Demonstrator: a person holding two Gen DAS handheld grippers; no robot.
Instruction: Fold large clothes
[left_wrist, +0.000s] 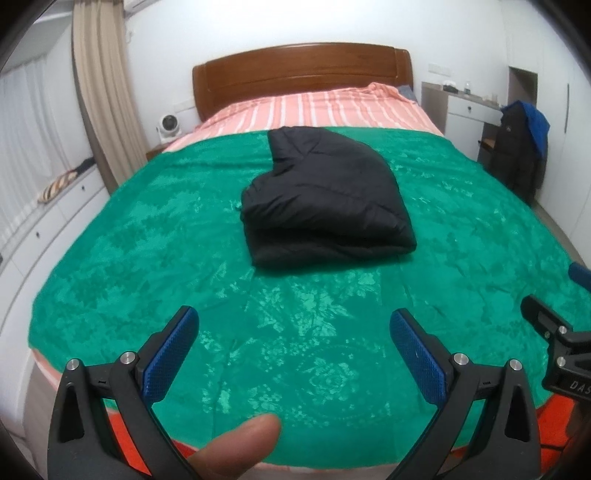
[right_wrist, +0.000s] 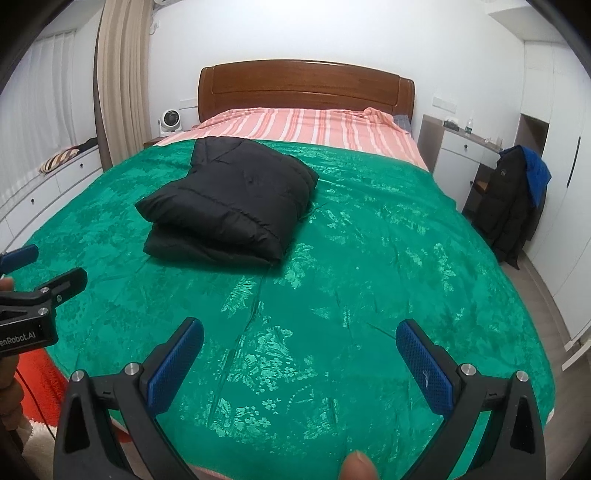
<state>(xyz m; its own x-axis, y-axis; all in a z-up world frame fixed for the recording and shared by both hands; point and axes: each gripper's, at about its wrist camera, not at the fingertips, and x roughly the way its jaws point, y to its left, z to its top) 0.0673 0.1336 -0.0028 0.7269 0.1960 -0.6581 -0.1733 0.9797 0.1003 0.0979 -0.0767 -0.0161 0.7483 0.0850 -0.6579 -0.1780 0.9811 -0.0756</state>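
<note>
A black puffer jacket (left_wrist: 327, 199) is lying folded into a thick, roughly square bundle on the green bedspread (left_wrist: 184, 258), about midway up the bed and well apart from both grippers. Its quilted panels are stacking in at least two puffy layers, with the fold edge facing the near side and a narrower part, perhaps the collar or hood, pointing toward the wooden headboard (left_wrist: 303, 74). In the right wrist view the jacket (right_wrist: 229, 206) is sitting left of centre, its layers bulging at the near left corner.

The left gripper (left_wrist: 293, 345) is hovering above the near edge of the bedspread with its blue-padded fingers spread wide and nothing between them. The right gripper (right_wrist: 299, 354) is likewise hanging wide apart and empty over the near part of the bedspread (right_wrist: 369, 277).

Beyond the green cover, a pink striped sheet (left_wrist: 314, 107) is showing at the far end. A dark coat (right_wrist: 506, 206) is draping over a chair at the far right.
</note>
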